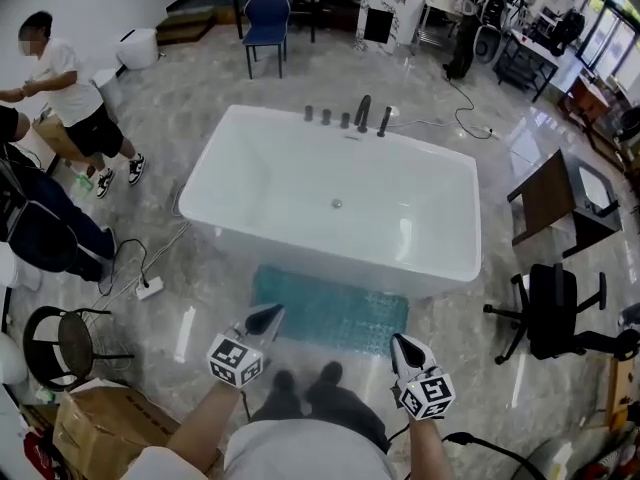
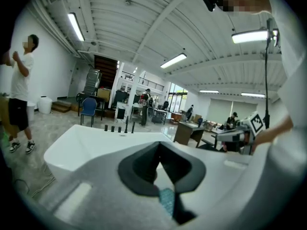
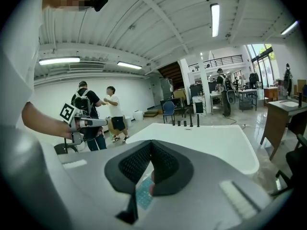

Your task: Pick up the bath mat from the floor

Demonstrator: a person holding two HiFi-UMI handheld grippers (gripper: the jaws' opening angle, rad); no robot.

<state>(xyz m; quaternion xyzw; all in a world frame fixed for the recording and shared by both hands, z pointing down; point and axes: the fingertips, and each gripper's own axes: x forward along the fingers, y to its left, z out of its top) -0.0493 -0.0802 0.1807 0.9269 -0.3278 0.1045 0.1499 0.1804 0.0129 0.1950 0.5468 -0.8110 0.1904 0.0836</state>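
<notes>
Two hand-held grippers, both shut and empty, poised above the bath mat.

I read the left hand-held gripper (image 1: 266, 318) and the right hand-held gripper (image 1: 402, 346) with jaws pressed together and nothing between them. Each sits over a near corner of the teal bath mat (image 1: 330, 310), which lies flat on the floor (image 1: 200, 108) against the base of the bathtub (image 1: 330, 188). Descending with closed jaws would likely only push or skid the mat across the glossy floor. A flat edge offers little to pinch, so a shallow bite may slip. Uneven lifting could drag the far edge against the tub.
</notes>
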